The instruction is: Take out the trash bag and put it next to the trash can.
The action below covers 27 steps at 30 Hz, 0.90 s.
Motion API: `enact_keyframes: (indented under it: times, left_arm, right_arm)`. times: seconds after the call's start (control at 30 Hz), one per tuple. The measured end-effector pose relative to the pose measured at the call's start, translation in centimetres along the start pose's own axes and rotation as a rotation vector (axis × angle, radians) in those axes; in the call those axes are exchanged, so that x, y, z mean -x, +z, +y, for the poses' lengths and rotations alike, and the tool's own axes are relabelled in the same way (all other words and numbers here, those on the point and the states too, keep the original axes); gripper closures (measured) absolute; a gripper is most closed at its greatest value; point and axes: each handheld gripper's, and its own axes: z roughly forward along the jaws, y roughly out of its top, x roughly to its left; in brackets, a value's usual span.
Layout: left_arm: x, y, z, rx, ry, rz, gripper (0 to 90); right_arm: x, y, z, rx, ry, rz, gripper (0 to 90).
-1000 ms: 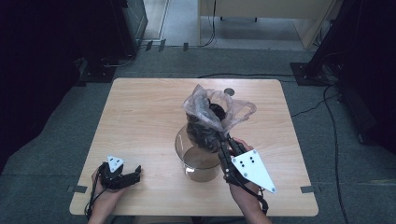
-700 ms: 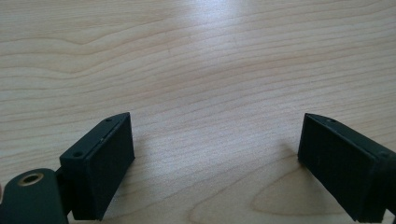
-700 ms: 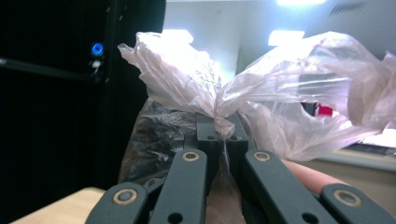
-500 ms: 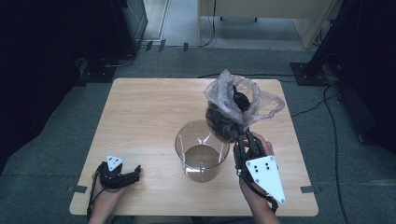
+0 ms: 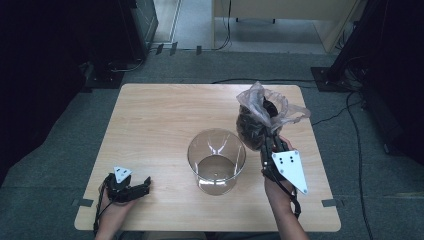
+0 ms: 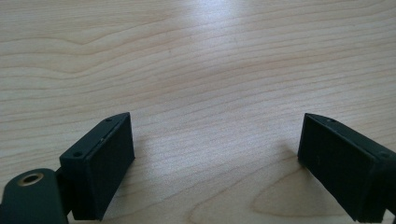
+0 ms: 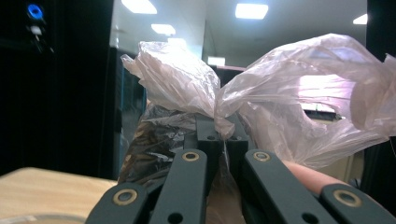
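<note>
A light wooden table (image 5: 165, 120) stands on grey carpet, its grain running under the jaws in the left gripper view. Near the middle of its front half sits a clear glass bowl (image 5: 216, 161), upright, with nothing visible inside. Just right of the bowl and apart from it, a thin translucent plastic bag (image 5: 260, 117) with dark contents hangs in the air, its crumpled top flaring out to both sides. The right gripper (image 5: 268, 141), held by a hand that comes in from the front edge, has its jaws pressed together on the bag's gathered neck (image 7: 219, 116). At the table's front left corner the left gripper (image 5: 142, 185) rests low over the wood, held in the other hand, its jaws spread wide with bare tabletop between them (image 6: 215, 154).
</note>
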Motion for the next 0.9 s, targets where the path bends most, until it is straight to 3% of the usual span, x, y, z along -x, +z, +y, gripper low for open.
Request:
enact_keyframes:
  times: [0.2, 0.37, 0.53, 0.67, 0.9]
  left_arm:
    - [0.0, 0.0, 0.0, 0.0, 0.0, 0.0, 10.6]
    - [0.0, 0.0, 0.0, 0.0, 0.0, 0.0, 10.6]
    - [0.0, 0.0, 0.0, 0.0, 0.0, 0.0, 10.6]
    - [0.0, 0.0, 0.0, -0.001, 0.001, 0.0, 10.6]
    - [0.0, 0.0, 0.0, -0.001, 0.001, 0.0, 10.5]
  right_arm:
    - [0.6, 1.6, -2.8, -0.075, -0.023, 0.011, 90.0]
    - [1.5, 3.4, -5.5, -0.157, 0.029, 0.023, 90.0]
    - [1.8, 5.1, -7.8, -0.192, 0.086, 0.136, 90.0]
    - [1.4, 5.4, -9.2, -0.225, 0.075, 0.225, 89.9]
    - [2.3, 4.6, -11.3, -0.282, 0.101, 0.311, 81.1]
